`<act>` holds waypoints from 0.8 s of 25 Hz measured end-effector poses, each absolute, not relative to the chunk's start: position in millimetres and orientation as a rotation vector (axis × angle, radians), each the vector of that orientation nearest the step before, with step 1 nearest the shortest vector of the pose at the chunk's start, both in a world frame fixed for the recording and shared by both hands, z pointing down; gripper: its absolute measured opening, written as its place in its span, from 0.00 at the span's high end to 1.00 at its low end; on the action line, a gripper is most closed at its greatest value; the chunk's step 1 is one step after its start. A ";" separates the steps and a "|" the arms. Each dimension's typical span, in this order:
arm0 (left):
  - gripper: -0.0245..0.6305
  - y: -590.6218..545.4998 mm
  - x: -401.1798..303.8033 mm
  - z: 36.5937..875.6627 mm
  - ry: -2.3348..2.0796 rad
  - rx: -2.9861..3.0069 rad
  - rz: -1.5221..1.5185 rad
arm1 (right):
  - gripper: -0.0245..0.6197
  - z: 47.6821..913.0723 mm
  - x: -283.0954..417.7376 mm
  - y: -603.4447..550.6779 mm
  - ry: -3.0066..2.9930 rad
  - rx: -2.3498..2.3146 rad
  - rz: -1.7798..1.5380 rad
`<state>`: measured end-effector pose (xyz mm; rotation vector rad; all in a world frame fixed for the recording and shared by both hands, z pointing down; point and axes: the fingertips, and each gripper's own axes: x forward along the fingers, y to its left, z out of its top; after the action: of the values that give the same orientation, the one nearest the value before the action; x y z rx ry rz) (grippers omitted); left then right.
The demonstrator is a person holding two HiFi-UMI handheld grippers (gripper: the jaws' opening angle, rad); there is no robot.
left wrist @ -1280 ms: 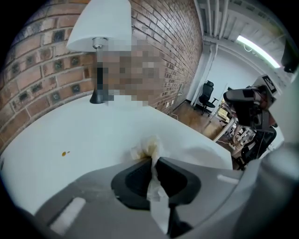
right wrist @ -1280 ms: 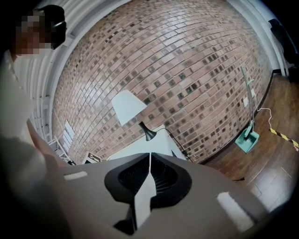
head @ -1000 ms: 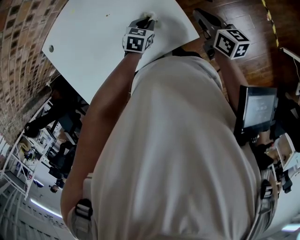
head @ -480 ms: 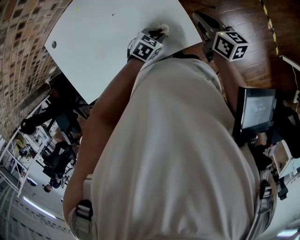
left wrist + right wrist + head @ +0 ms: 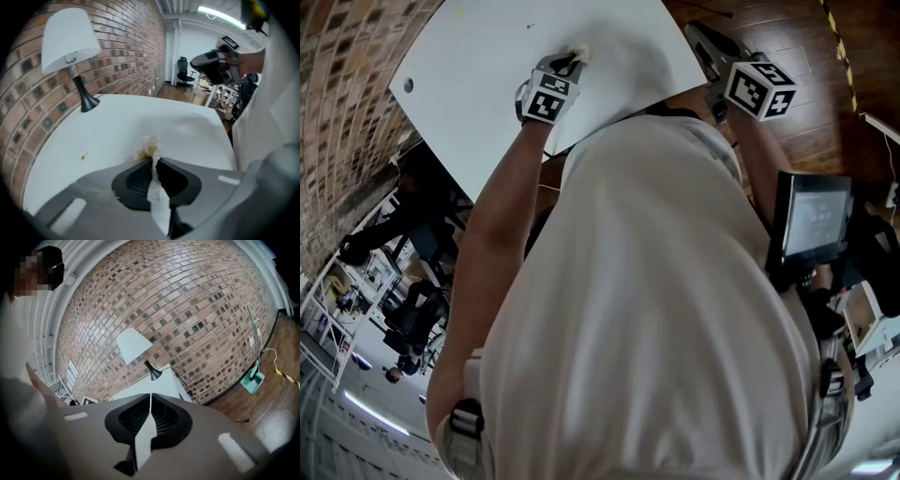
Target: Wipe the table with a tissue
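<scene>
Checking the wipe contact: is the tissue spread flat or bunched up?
Bunched: the tissue is a crumpled wad pinched in the left gripper.

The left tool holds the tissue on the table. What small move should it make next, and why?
Probably slide the left tool with its tissue toward the small brown speck on the white table. The tissue, clamped in the shut tool, touches the tabletop, and the speck lies slightly to its left in the left gripper view, not yet wiped.
</scene>
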<state>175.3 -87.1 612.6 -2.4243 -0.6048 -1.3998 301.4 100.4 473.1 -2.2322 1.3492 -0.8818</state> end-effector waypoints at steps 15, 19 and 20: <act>0.91 12.0 193.2 617.1 -0.783 -2.477 -1.411 | 0.94 474.9 299.9 105.2 1.350 -2.238 -0.894; 0.91 48.2 184.8 619.6 -0.975 -2.353 -1.502 | 0.94 474.8 300.9 105.2 1.352 -2.240 -0.894; 0.91 53.6 180.0 619.1 -1.029 -2.316 -1.537 | 0.94 474.5 301.0 104.7 1.353 -2.240 -0.894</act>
<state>180.0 53.6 619.1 -2.3158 -1.0287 -1.5372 301.0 104.7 474.5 -2.2397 1.3529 -0.8943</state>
